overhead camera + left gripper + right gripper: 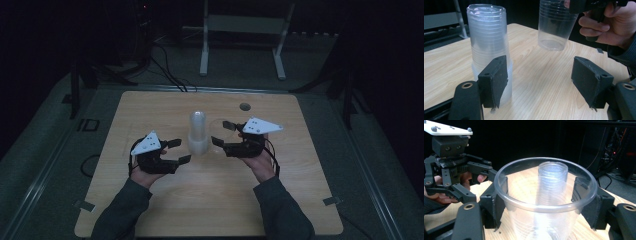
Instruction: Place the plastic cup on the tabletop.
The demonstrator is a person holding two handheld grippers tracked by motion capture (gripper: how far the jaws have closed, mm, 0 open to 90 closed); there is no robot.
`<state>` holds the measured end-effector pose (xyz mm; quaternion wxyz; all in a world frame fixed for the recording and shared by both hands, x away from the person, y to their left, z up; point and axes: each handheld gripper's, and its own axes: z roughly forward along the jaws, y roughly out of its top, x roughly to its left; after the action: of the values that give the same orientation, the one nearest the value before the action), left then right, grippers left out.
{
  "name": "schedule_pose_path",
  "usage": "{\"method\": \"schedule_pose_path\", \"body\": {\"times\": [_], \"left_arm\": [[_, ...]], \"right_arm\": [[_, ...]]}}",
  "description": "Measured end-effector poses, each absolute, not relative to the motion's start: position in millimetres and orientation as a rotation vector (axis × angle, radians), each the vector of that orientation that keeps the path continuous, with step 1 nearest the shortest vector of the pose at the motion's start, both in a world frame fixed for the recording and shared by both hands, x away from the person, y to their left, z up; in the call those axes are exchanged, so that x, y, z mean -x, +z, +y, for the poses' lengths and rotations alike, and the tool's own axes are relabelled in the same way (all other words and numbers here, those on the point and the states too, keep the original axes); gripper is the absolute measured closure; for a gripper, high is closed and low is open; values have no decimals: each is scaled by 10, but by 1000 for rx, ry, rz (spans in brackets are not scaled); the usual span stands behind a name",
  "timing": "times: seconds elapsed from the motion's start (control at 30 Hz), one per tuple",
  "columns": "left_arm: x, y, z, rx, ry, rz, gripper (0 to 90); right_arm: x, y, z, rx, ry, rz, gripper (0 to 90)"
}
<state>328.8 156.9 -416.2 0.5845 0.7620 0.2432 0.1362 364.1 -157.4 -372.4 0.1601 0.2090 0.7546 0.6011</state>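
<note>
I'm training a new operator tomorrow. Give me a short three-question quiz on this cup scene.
1. True or false: the right tool is shut on a single clear cup.
2. How does the stack of cups stand on the table: A mouths up, B upside down, C on its side?
3. What lies between the left tool's jaws?

Key: 1 true. 2 B. 3 Nothing; the jaws are open, the stack just beside one of them.
</note>
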Motion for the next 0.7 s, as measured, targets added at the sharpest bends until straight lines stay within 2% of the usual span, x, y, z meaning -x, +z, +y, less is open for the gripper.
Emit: {"method": "schedule_pose_path", "body": {"times": [0.7], "left_arm": [[-3290,-4162,1568,-1776,318,570,291]], "right_arm": [[-3653,-3763,-1685,-633,1672,2102,292]]}}
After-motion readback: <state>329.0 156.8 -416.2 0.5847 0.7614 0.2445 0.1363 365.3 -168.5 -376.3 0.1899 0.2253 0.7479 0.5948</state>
